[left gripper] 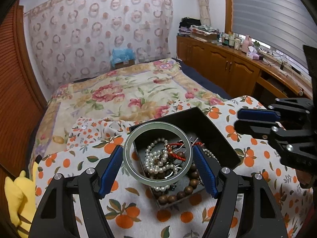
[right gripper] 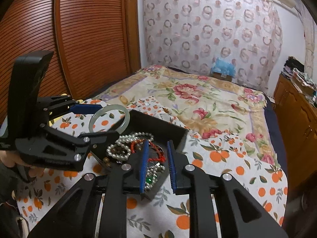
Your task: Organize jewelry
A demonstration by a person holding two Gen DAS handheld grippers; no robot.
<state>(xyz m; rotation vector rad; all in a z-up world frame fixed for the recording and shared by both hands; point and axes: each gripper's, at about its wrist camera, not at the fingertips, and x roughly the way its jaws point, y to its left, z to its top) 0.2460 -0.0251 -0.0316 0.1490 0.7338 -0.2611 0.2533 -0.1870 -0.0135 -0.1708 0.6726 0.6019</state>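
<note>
Currently the left hand-held gripper (left gripper: pixel 158 163) clamps the jade bangle (left gripper: pixel 158 153) above the jewelry box (left gripper: pixel 216 136); release gently. Right hand-held gripper (right gripper: pixel 157 165) stands apart, empty.

An orange-print cloth (left gripper: pixel 198 214) covers the near surface, with a second folded piece (left gripper: pixel 87 130) beyond it. Behind lies a bed (left gripper: pixel 122 91) under a floral blanket. A patterned curtain (left gripper: pixel 99 27) hangs across the far wall, with a box under blue plastic (left gripper: pixel 123 58) at its foot. A slatted wardrobe (right gripper: pixel 83 31) stands on one side, a cluttered wooden cabinet (left gripper: pixel 223 65) on the other. A yellow plush (left gripper: pixel 19 198) sits beside the cloth.
</note>
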